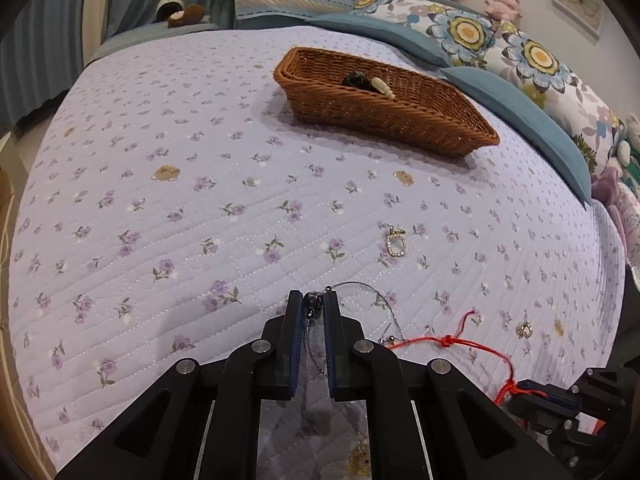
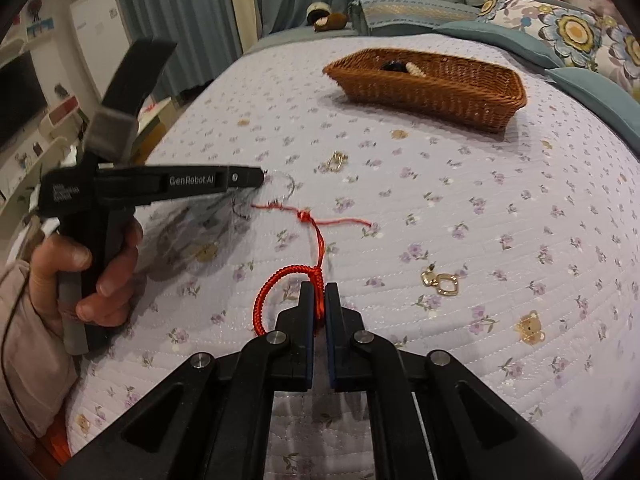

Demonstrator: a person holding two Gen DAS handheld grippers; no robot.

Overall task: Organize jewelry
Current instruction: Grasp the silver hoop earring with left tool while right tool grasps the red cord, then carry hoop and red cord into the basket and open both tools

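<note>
My left gripper (image 1: pixel 313 300) is shut on a thin silver chain necklace (image 1: pixel 376 294), which loops off to the right over the lilac quilt; the gripper also shows in the right wrist view (image 2: pixel 262 176). My right gripper (image 2: pixel 319 292) is shut on a red braided cord bracelet (image 2: pixel 272 288), whose loose ends trail away to a knot (image 2: pixel 306 216). A gold earring (image 1: pixel 396 242) lies ahead of the left gripper. Another gold earring pair (image 2: pixel 440 280) lies right of the right gripper. A brown wicker basket (image 1: pixel 436 120) at the back holds a dark piece and a cream beaded piece (image 1: pixel 382 86).
The floral quilt (image 1: pixel 200 200) covers the bed. Blue and flowered pillows (image 1: pixel 520 60) line the far right edge. Plush toys sit at the headboard. A small gold item (image 1: pixel 524 330) lies near the red cord. A person's hand (image 2: pixel 100 264) holds the left gripper's handle.
</note>
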